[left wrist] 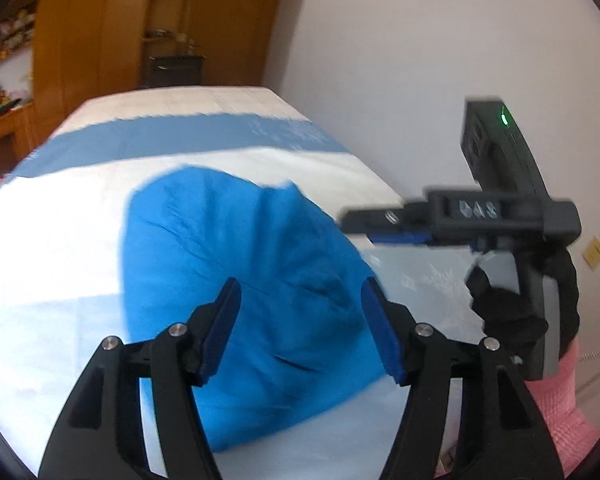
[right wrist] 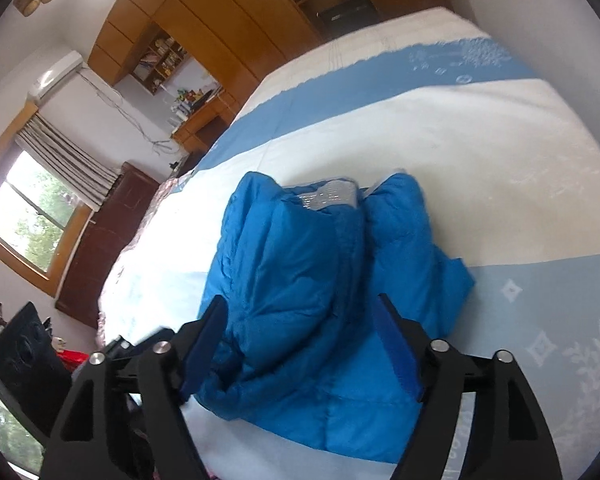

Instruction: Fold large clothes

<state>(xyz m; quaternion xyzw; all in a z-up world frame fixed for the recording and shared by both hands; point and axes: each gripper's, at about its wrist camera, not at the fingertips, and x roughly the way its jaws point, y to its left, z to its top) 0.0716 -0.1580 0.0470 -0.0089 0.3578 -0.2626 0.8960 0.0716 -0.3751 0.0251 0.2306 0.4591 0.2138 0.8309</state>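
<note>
A bright blue padded jacket (left wrist: 240, 260) lies bundled in a folded heap on the bed (left wrist: 52, 240). My left gripper (left wrist: 300, 286) hovers over its near part, jaws open, and the pads do not press on the cloth. To the right, a black-gloved hand with a pink sleeve holds my right gripper (left wrist: 364, 226) side-on above the jacket's right edge. In the right wrist view the jacket (right wrist: 300, 248) shows a silver lining (right wrist: 332, 196) at its far end. There my right gripper (right wrist: 300, 300) stands wide open over the near end, with nothing held.
The bed cover (right wrist: 500, 152) is white with light blue bands. A pale wall (left wrist: 420, 40) runs close along the bed's right side. Wooden wardrobes (right wrist: 220, 20) stand beyond the far end. A window (right wrist: 32, 216) and a dark wooden cabinet (right wrist: 108, 240) are on the left.
</note>
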